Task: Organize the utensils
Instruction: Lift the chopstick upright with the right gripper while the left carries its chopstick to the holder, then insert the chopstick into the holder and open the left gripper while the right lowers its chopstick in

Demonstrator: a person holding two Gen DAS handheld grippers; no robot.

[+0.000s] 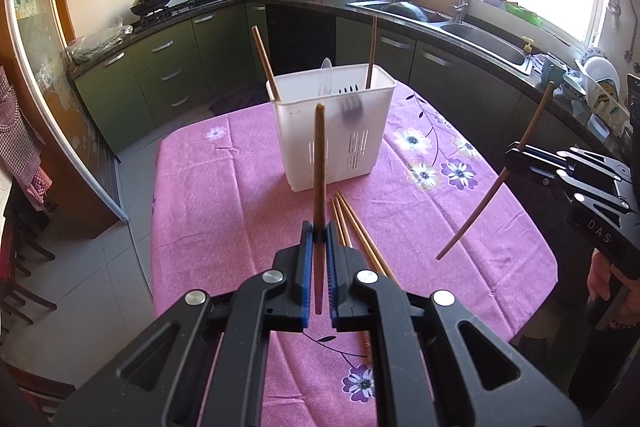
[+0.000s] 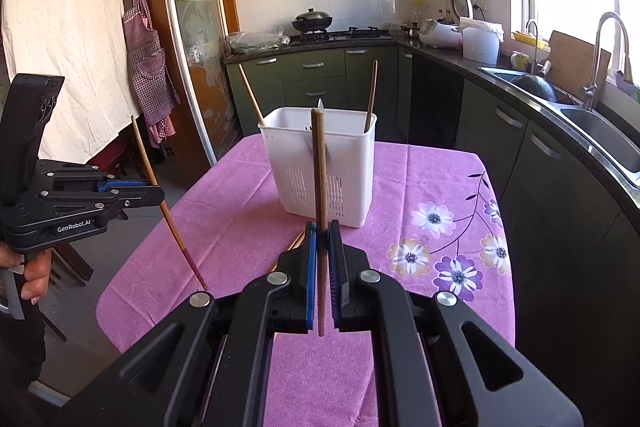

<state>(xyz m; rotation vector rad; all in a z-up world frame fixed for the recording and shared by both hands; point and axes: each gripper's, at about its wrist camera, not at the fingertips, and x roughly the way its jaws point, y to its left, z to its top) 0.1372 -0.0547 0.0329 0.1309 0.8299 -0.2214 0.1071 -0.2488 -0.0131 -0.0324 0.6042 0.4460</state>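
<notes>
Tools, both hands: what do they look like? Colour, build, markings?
Both match. The left tool and right tool have matte black angular bodies with cut-out linkage arms, round silver pivot bolts and blue ribbed pads lining the inner finger faces. White "GenRobot.AI" lettering runs along the left tool's side; the right tool's side shows partial lettering. No cables visible. Sleeves aren't clearly in view.

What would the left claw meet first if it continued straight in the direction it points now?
Probably the white utensil holder on the pink tablecloth. The left claw, shut on a chopstick, points down toward the holder's front wall, though depth is uncertain.
</notes>
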